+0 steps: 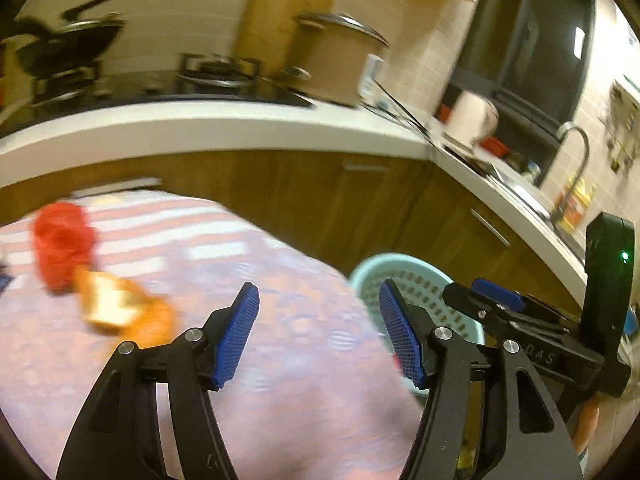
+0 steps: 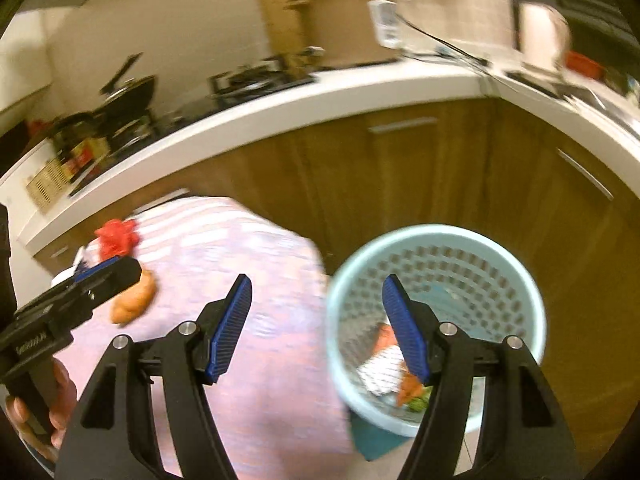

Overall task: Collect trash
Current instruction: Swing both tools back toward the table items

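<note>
Kitchen cabinets and a white counter with pans ran behind you, and the low surface (image 2: 256, 264) in its pink patterned cloth sat in front. Two bits of trash lay on its far left part: a crumpled red wrapper (image 1: 62, 246) and, touching it on the near side, an orange-and-white snack packet (image 1: 120, 308). Both looked light, thin and crinkly to me, likely slippery film, so you'd have wanted a pinch across a bunched fold, not a flat face. Blur hid any print on them. Your left gripper (image 1: 318, 334) had its jaws spread with nothing between them; your right gripper (image 2: 316, 328) was the same, empty and apart. The pale green perforated wastebasket (image 2: 516, 280) stood just off the surface's right edge, with crumpled paper and orange scraps already in its bottom.
</note>
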`<act>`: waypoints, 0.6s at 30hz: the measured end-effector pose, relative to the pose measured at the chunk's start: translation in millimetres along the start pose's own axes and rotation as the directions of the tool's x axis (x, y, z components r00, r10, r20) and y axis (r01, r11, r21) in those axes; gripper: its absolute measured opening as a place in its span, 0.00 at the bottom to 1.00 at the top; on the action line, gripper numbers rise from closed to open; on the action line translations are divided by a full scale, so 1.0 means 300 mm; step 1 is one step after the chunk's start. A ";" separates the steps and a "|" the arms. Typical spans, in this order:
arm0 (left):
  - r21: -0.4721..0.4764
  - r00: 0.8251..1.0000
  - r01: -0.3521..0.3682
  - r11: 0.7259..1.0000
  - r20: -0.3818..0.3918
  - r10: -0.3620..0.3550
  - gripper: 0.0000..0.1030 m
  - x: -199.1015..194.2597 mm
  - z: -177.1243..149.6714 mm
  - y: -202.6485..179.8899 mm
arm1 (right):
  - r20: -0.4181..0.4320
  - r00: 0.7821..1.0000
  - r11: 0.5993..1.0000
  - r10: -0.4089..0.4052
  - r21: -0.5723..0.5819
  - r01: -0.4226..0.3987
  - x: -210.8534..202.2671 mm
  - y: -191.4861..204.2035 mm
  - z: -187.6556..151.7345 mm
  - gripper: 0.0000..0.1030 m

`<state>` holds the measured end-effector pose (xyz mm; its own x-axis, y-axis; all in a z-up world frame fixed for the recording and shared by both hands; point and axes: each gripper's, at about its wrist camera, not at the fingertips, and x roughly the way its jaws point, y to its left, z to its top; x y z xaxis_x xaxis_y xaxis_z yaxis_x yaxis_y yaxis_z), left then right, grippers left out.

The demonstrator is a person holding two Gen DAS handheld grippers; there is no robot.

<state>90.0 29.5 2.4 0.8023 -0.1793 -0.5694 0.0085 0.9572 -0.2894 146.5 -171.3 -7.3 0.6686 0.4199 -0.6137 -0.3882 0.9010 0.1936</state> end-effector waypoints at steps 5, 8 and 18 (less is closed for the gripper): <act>-0.085 0.992 -0.098 0.992 0.066 0.103 0.59 -0.163 0.007 0.202 | -0.003 0.998 0.994 0.068 -0.081 -0.068 0.040 0.221 0.015 0.62; -0.156 0.983 -0.147 0.977 0.088 0.162 0.59 -0.254 -0.013 0.330 | -0.019 0.994 0.986 0.106 -0.128 -0.107 0.076 0.366 0.013 0.62; -0.364 0.921 -0.315 0.876 0.104 0.375 0.59 -0.502 -0.118 0.764 | 0.006 0.993 0.969 0.118 -0.219 -0.113 0.227 0.673 -0.061 0.62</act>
<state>-50.0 268.0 -5.3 0.8045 0.2170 -0.5530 -0.4627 0.8126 -0.3544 102.1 37.4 -24.1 0.6223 0.5237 -0.5818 -0.5909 0.8017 0.0897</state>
